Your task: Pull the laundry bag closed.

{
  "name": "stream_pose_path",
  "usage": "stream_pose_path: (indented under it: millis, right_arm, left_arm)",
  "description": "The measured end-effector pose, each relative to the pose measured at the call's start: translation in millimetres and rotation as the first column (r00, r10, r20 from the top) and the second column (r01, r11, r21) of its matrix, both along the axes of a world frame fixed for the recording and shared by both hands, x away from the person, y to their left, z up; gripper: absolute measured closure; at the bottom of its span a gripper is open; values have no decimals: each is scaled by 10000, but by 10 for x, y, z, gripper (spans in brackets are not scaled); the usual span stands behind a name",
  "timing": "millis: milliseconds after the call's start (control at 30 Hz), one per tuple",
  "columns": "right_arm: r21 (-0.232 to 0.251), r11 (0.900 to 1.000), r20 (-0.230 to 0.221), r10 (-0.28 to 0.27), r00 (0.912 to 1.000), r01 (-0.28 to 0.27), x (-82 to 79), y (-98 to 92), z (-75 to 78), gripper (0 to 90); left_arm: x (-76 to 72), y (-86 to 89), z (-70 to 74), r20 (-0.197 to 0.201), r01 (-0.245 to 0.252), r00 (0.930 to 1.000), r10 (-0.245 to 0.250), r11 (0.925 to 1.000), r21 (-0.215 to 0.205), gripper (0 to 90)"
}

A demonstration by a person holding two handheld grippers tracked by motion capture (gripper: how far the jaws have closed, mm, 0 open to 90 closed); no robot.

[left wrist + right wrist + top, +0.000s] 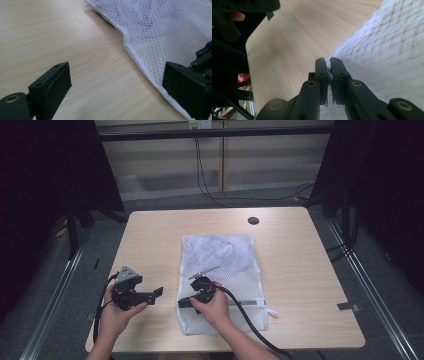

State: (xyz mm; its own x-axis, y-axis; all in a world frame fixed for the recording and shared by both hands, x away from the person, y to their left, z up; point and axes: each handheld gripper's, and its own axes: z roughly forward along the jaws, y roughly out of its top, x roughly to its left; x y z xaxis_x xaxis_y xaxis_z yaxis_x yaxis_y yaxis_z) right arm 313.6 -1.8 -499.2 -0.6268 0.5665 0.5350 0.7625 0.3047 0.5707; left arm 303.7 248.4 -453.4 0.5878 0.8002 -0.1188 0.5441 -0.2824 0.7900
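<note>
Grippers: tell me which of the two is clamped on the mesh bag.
The right gripper: its jaws are pinched shut on the edge of the white mesh bag. The left gripper is wide open over bare table, beside the bag.

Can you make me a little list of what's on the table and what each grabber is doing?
surface: light wooden table
main thing: white mesh bag, lying flat, something pale bunched inside its far end
left gripper: jaws wide open, held over bare wood beside the bag's edge, holding nothing
right gripper: jaws pinched shut on the bag's left edge
other things: small dark round hole near the table's far edge; black cables trailing from both grippers
</note>
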Motion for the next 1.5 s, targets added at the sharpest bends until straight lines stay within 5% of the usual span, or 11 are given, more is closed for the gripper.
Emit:
stream_pose_path:
  millis: [200, 467, 567, 700, 867, 900, 1000, 1100, 1400, 1500]
  right_arm:
    - [311, 9994, 193, -158, 9997, 152, 4, -84, 83, 863]
    - [552, 9983, 238, -216, 9995, 202, 10, -139, 119, 868]
    - [600, 9980, 323, -220, 9992, 201, 8, -160, 139, 868]
    - [655, 9975, 357, -284, 9990, 260, -2, -172, 163, 868]
    - [749, 9968, 480, -304, 9984, 267, -6, -194, 191, 868]
    - [780, 9966, 531, -296, 9981, 254, -6, -202, 203, 869]
    - [828, 9961, 546, -354, 9979, 308, -9, -212, 220, 869]
    - [810, 9963, 585, -350, 9977, 302, -10, -223, 230, 868]
    - [914, 9951, 695, -437, 9966, 372, -20, -234, 256, 869]
    - [955, 9948, 784, -426, 9960, 350, -23, -242, 266, 869]
  left_arm:
    - [-20, -30, 12, -334, 501, 9981, -514, 9980, -386, 204]
    - [-30, -64, 1, -168, 1142, 9931, -1162, 9894, -896, 273]
    - [-32, -72, 5, -1089, 839, 9890, -997, 9865, -1410, 287]
    - [-39, -95, -3, -1520, 841, 9825, -1081, 9841, -1563, 289]
    - [-41, -129, -24, -1697, 960, 9762, -1348, 9710, -2191, 304]
    - [-42, -145, -30, -2011, 1064, 9672, -1553, 9662, -2348, 324]
    - [-46, -169, -41, -2097, 1158, 9635, -1663, 9654, -2335, 337]
    - [-46, -197, -47, -2501, 1171, 9498, -1881, 9547, -2735, 378]
    - [-52, -270, -61, -2907, 1301, 9325, -2144, 9502, -2833, 473]
    - [-51, -298, -67, -3184, 1301, 9205, -2264, 9461, -2965, 485]
